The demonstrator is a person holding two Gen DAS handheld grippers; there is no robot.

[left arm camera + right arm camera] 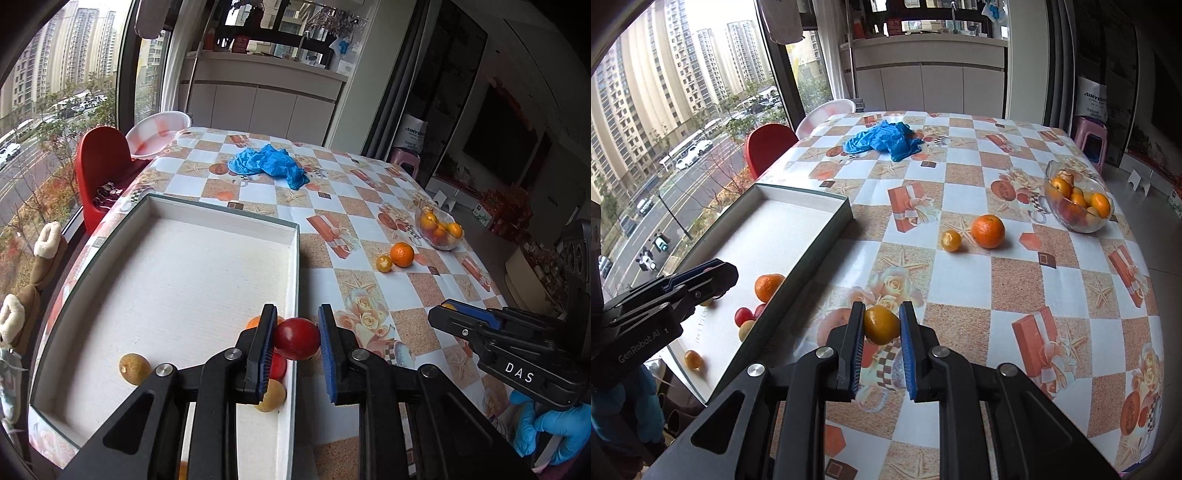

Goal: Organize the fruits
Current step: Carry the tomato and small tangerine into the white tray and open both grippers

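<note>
My left gripper [297, 334] is shut on a dark red round fruit [296, 338], held over the right wall of the shallow white tray [166, 266]. Inside the tray lie an orange [768, 286], a red fruit [743, 315] and some small yellow-brown fruits [135, 367]. My right gripper [882, 325] is shut on a small yellow-orange fruit [881, 325] above the tablecloth, right of the tray [812, 254]. It also shows at the right of the left wrist view, the right gripper [448, 308]. An orange [988, 230] and a small yellow fruit [950, 240] rest on the table. A glass bowl [1078, 218] holds several oranges.
A crumpled blue glove [269, 164] lies at the table's far side. A red chair [99, 162] and a white basin [159, 133] stand beyond the table's left edge by the window. A pink stool [1089, 138] is at the far right. A blue-gloved hand [554, 432] holds the right gripper.
</note>
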